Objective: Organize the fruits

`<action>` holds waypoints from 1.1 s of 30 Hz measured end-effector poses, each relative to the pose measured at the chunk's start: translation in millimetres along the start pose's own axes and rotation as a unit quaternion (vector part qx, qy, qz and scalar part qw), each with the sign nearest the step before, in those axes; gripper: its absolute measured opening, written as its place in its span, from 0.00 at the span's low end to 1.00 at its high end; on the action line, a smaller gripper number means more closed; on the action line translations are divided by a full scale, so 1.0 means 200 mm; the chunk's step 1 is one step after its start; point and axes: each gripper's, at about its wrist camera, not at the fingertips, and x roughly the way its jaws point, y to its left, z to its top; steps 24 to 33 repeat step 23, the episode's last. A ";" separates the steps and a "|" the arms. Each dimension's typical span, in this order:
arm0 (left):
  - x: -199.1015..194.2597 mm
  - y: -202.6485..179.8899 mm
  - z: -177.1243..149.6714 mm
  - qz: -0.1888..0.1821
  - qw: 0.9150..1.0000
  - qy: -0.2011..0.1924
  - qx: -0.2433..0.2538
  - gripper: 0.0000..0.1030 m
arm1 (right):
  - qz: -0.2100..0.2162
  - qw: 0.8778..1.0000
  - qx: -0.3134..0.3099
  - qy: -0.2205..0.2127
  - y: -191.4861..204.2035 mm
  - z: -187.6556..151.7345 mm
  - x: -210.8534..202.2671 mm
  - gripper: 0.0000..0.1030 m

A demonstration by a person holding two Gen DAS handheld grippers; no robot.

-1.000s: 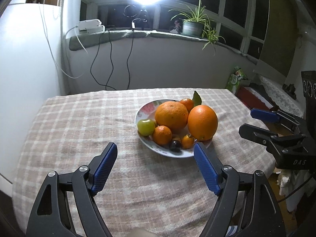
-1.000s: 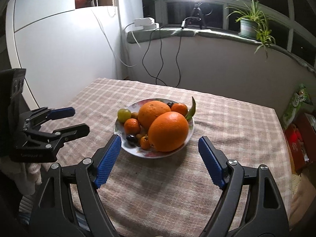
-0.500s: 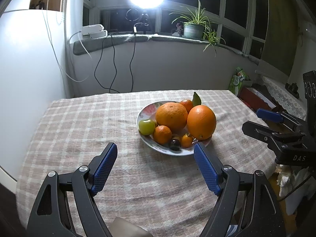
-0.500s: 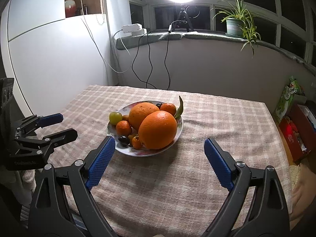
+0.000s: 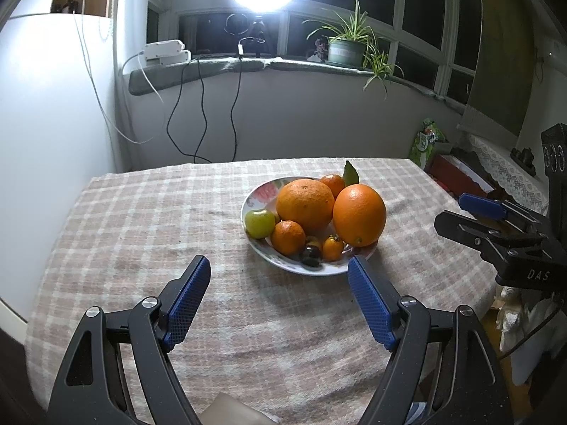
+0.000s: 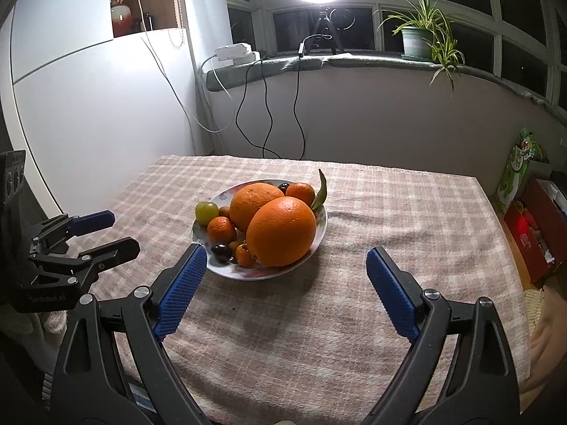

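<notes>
While both grippers, left gripper and right gripper, gape empty: heaped fruits, glossy, on floral plate.

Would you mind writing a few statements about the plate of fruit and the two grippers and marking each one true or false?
1. All the fruit sits on one plate. True.
2. The left gripper is clamped on an orange. False: its jaws are open and empty, short of the plate, over the checked tablecloth.
3. A green fruit lies at the plate's edge, on the side nearer the left gripper. True.
4. The plate holds a single large orange. False: two large oranges, and, lie side by side and touching.
5. The right gripper holds nothing. True.
6. The potted plant stands on the table. False: it stands on the window sill.
</notes>
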 end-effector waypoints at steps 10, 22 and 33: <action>0.01 0.01 0.00 0.000 1.000 0.000 0.000 0.78 | 0.002 1.000 0.002 0.002 0.00 0.00 0.01 0.91; 0.01 0.01 0.00 -0.001 1.000 -0.003 -0.001 0.78 | 0.003 1.000 0.005 0.004 0.00 -0.01 0.02 0.91; 0.01 0.01 0.00 -0.001 1.000 -0.002 -0.001 0.78 | 0.004 1.000 0.005 0.005 0.00 -0.01 0.02 0.91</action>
